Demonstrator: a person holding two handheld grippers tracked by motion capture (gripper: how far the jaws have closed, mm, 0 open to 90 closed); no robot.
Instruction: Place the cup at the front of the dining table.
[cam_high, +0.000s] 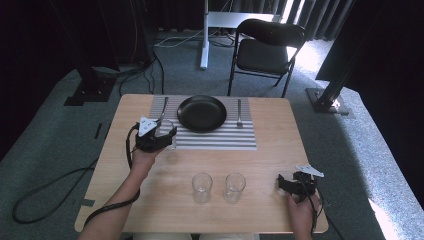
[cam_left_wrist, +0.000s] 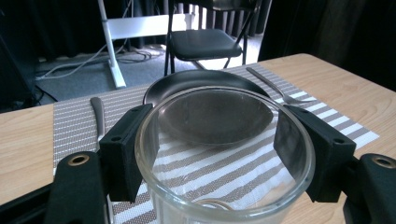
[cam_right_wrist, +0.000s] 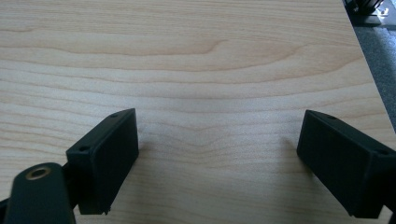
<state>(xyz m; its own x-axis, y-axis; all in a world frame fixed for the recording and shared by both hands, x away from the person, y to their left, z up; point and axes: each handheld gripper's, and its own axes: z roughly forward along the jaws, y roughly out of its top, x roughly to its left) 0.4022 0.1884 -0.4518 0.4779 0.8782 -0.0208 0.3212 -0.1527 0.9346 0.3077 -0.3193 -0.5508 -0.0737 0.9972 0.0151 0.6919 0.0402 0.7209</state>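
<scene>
The plate (cam_high: 202, 113) sat on the placemat (cam_high: 210, 136), a knife (cam_high: 163, 108) to its left and a fork (cam_high: 239, 113) to its right. Nearer than the plate stood two glasses (cam_high: 202, 187) (cam_high: 234, 187) side by side; a third glass (cam_left_wrist: 219, 158) stood at the plate's near left. A chair (cam_high: 267, 47) stood beyond the plate.

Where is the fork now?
In the high view, the fork lies on the striped placemat, just right of the black plate, at the table's far side.

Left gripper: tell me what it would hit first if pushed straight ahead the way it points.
The left gripper, shut on a glass, points at the black plate on the striped placemat. Probably the plate's near rim comes first, though height is unclear.
</scene>
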